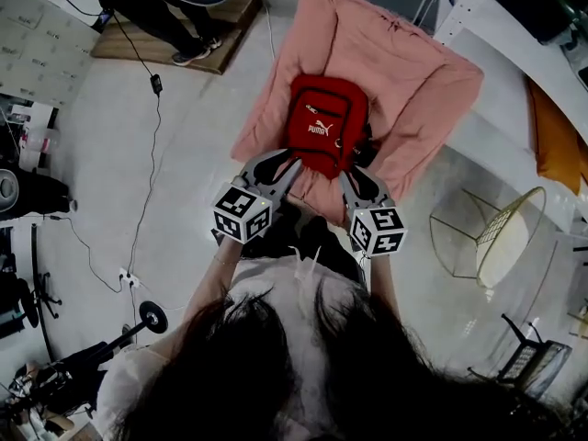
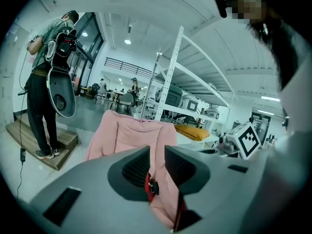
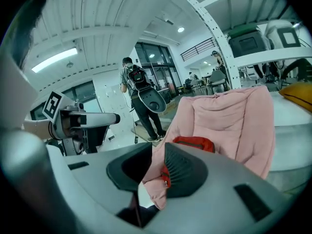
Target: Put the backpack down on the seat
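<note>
Standing at upper left: a person (image 1: 173, 18) on a wooden platform (image 1: 119, 39).
Left tongs (image 1: 292, 165): at the lower left corner of the backpack (image 1: 322, 127); jaws drawn near each other with a gap showing, a red strap (image 2: 147, 185) between them, lying against one jaw.
Backpack: red, at frame centre, lying on the pink seat (image 1: 413, 72).
Right tongs (image 1: 346, 180): at the backpack's lower right corner; jaws narrowly apart, a red bit of backpack between them.
Far right: a wire-frame chair (image 1: 496, 237).
</note>
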A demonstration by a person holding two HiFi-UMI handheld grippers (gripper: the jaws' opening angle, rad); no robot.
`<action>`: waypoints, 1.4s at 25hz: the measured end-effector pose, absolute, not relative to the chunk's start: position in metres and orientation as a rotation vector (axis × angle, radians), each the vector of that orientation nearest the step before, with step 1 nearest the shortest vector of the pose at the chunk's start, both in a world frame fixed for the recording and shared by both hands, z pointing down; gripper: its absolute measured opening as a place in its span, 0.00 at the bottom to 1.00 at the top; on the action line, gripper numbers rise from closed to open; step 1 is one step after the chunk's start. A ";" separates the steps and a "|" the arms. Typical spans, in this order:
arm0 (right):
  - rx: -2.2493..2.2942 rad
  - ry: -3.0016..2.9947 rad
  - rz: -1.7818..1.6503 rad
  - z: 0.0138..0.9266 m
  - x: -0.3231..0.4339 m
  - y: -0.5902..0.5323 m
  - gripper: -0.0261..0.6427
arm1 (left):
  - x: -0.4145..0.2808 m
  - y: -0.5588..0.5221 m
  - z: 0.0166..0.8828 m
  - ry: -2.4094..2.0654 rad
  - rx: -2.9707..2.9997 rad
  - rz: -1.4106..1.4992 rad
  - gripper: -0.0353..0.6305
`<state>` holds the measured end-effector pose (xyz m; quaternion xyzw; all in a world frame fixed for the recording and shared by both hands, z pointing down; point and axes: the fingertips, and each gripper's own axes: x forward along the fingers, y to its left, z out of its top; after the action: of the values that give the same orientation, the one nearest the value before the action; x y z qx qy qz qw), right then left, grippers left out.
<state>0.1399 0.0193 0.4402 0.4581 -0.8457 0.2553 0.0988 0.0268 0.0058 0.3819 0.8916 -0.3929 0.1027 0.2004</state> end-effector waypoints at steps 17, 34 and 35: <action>1.454 -2.470 0.707 0.427 0.106 0.029 0.16 | -0.037 0.037 0.384 -1.071 2.488 0.347 0.21; 1.766 -2.372 0.750 0.405 -0.045 0.156 0.13 | -0.154 0.131 0.375 -0.756 2.673 0.315 0.21; 1.769 -2.365 0.747 0.404 -0.052 0.164 0.13 | -0.160 0.136 0.377 -0.744 2.668 0.315 0.21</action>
<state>-0.0515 0.1641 0.4045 0.5799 -0.7755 0.2451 0.0475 -0.1597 0.1359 0.3770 0.9421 -0.2628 0.1113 0.1758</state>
